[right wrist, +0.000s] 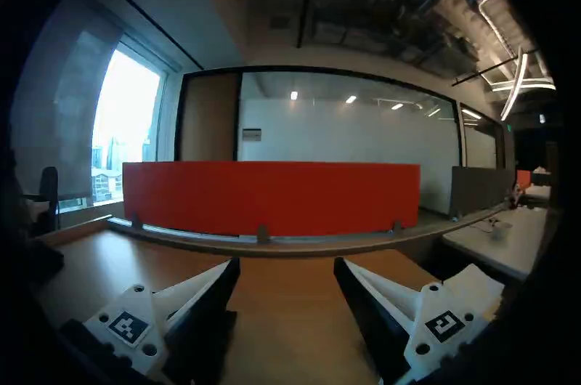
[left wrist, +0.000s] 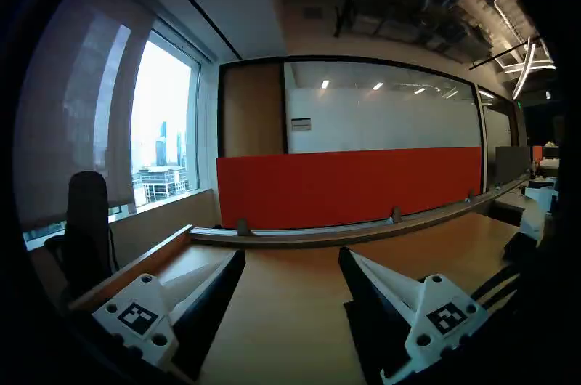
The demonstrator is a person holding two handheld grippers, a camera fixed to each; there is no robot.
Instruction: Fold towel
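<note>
In the left gripper view my left gripper point(left wrist: 291, 258) is open, its two white-and-black fingers held apart over a bare wooden desk point(left wrist: 290, 305) with nothing between them. In the right gripper view my right gripper point(right wrist: 287, 269) is likewise open above the same kind of wooden desk top point(right wrist: 290, 319), holding nothing. No towel is visible between or in front of either pair of fingers.
A red divider panel point(left wrist: 348, 185) point(right wrist: 272, 196) stands along the desk's far edge. A black office chair point(left wrist: 86, 232) sits at the left by the window point(left wrist: 161, 131). A white desk point(right wrist: 501, 236) with small items lies to the right.
</note>
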